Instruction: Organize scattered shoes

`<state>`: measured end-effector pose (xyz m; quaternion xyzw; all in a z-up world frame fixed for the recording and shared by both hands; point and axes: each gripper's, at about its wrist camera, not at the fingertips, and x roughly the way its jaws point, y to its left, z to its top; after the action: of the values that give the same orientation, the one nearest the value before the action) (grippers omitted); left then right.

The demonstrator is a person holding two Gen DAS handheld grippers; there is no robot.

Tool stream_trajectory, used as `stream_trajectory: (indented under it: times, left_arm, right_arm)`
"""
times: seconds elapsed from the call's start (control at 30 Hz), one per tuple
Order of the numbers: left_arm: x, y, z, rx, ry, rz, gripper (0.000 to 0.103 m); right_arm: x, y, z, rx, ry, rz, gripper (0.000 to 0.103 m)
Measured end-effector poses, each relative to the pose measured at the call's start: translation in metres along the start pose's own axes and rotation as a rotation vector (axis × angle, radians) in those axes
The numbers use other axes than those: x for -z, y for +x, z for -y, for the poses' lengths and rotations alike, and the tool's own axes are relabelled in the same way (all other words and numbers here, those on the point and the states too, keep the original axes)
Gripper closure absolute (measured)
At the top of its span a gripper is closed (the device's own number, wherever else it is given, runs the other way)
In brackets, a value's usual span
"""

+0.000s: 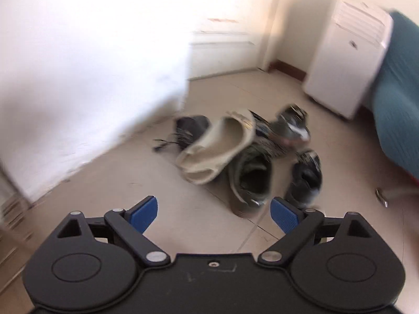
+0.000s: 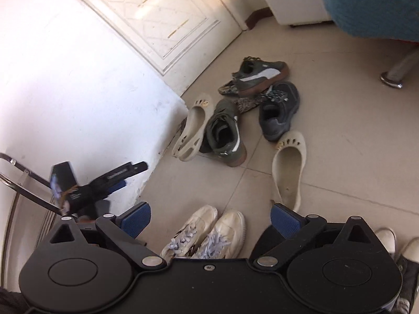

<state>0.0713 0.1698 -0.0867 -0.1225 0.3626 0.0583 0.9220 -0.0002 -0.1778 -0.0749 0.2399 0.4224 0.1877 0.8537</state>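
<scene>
Scattered shoes lie on the tiled floor by a white door. Among them are an olive high-top [image 2: 225,136] [image 1: 251,180], an olive sneaker with a white stripe [image 2: 259,76], a dark shoe [image 2: 279,110] [image 1: 305,178] and two cream clogs [image 2: 189,130] [image 2: 288,167]. A pair of white lace-up sneakers [image 2: 207,233] sits side by side on the floor below my right gripper [image 2: 211,221], which is open and touches nothing. My left gripper [image 1: 214,214] is open and empty, short of the pile. It also shows blurred at the left of the right wrist view [image 2: 125,176].
A white wall corner [image 2: 91,91] and a metal rack [image 2: 15,178] stand at the left. A white air cooler [image 1: 348,52], a teal cover [image 2: 371,2] and a chrome leg [image 2: 392,78] are at the right. A person's white shoes [image 2: 387,238] are at the bottom right.
</scene>
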Motion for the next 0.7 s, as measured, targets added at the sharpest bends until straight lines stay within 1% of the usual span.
stream_trajectory:
  times: [0.03, 0.07, 0.1, 0.17, 0.2, 0.23, 0.27, 0.37, 0.4, 0.43, 0.5, 0.53, 0.57, 0.6, 0.67, 0.7]
  left_arm:
    - [-0.002, -0.016, -0.008, -0.016, -0.042, 0.005, 0.009]
    - [-0.002, -0.032, -0.015, -0.034, -0.088, 0.009, 0.006]
    - [-0.002, -0.048, -0.023, -0.053, -0.133, 0.013, 0.003]
    - [0.000, -0.073, -0.039, -0.066, -0.217, 0.045, 0.002]
    - [0.002, -0.084, -0.048, -0.059, -0.258, 0.074, 0.002]
    - [0.002, -0.091, -0.054, -0.061, -0.261, 0.091, 0.002]
    - [-0.002, -0.095, -0.058, -0.079, -0.232, 0.099, 0.002]
    - [-0.010, -0.104, -0.069, -0.142, -0.151, 0.114, 0.002]
    - [-0.012, -0.107, -0.072, -0.167, -0.127, 0.116, 0.002]
    - [-0.013, -0.108, -0.076, -0.181, -0.115, 0.116, 0.002]
    - [-0.016, -0.107, -0.085, -0.162, -0.138, 0.113, 0.002]
    - [-0.017, -0.102, -0.087, -0.147, -0.144, 0.119, 0.002]
    - [-0.018, -0.097, -0.090, -0.133, -0.149, 0.125, 0.002]
    - [-0.021, -0.088, -0.091, -0.115, -0.145, 0.133, 0.002]
    - [-0.031, -0.059, -0.089, -0.090, -0.106, 0.148, 0.001]
    - [-0.039, -0.034, -0.087, -0.091, -0.085, 0.162, 0.001]
  right_arm:
    - [-0.011, 0.026, -0.007, -0.014, -0.044, -0.016, 0.003]
    - [-0.025, 0.062, -0.014, -0.035, -0.078, -0.031, 0.003]
    - [-0.039, 0.100, -0.021, -0.057, -0.087, -0.039, 0.003]
    - [-0.061, 0.167, -0.035, -0.083, -0.075, -0.047, 0.003]
    - [-0.072, 0.209, -0.041, -0.083, -0.037, -0.047, 0.003]
    - [-0.080, 0.240, -0.044, -0.069, 0.004, -0.044, 0.003]
    - [-0.086, 0.268, -0.046, -0.052, 0.045, -0.045, 0.005]
    - [-0.094, 0.342, -0.049, 0.020, 0.161, -0.072, 0.007]
    - [-0.094, 0.356, -0.050, 0.041, 0.155, -0.082, 0.010]
    - [-0.091, 0.368, -0.054, 0.067, 0.118, -0.092, 0.012]
    - [-0.086, 0.391, -0.062, 0.114, 0.032, -0.110, 0.013]
    - [-0.081, 0.396, -0.069, 0.123, -0.042, -0.117, 0.013]
    - [-0.076, 0.398, -0.075, 0.119, -0.105, -0.121, 0.013]
    - [-0.071, 0.396, -0.077, 0.109, -0.129, -0.121, 0.013]
    - [-0.061, 0.382, -0.077, 0.084, -0.141, -0.124, 0.013]
    - [-0.054, 0.367, -0.073, 0.062, -0.133, -0.122, 0.012]
